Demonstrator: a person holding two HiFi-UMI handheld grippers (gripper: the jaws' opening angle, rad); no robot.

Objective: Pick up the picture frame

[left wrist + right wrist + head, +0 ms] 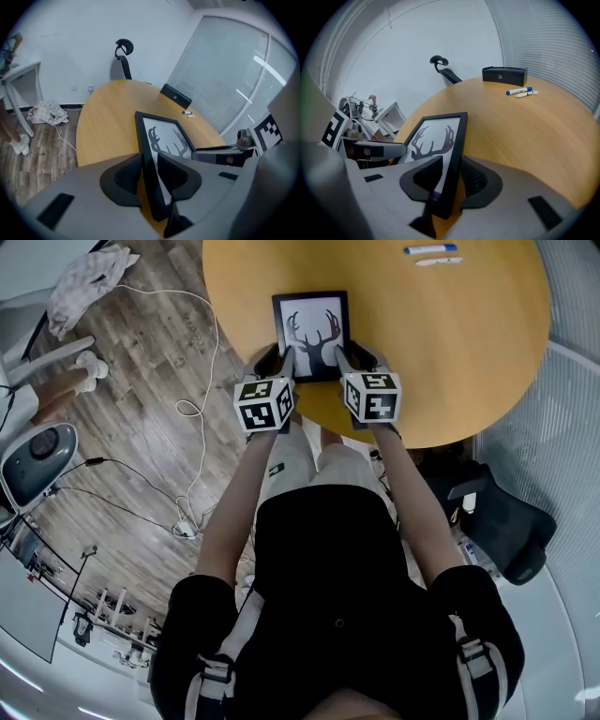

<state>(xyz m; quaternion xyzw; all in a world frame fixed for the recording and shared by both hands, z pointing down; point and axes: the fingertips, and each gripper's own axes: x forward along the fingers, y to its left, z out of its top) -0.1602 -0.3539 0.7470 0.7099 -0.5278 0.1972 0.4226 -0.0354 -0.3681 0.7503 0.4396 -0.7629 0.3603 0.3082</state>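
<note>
A black picture frame [311, 329] with an antler print rests near the front edge of the round wooden table [450, 352]. My left gripper [278, 360] is at its lower left corner. In the left gripper view the frame's left rail [149, 154] stands between the jaws of this gripper [149, 168], and both pads lie against it. My right gripper [349, 360] is at the lower right corner. In the right gripper view the frame's right rail [454, 150] runs between the jaws of this gripper [451, 176]; the pads flank it closely, with no squeeze showing.
Two markers [431, 249] lie at the far side of the table, near a black box [505, 74]. A cloth [89, 282] and cables [187, 409] lie on the wooden floor to the left. A dark chair [497, 512] stands at the right.
</note>
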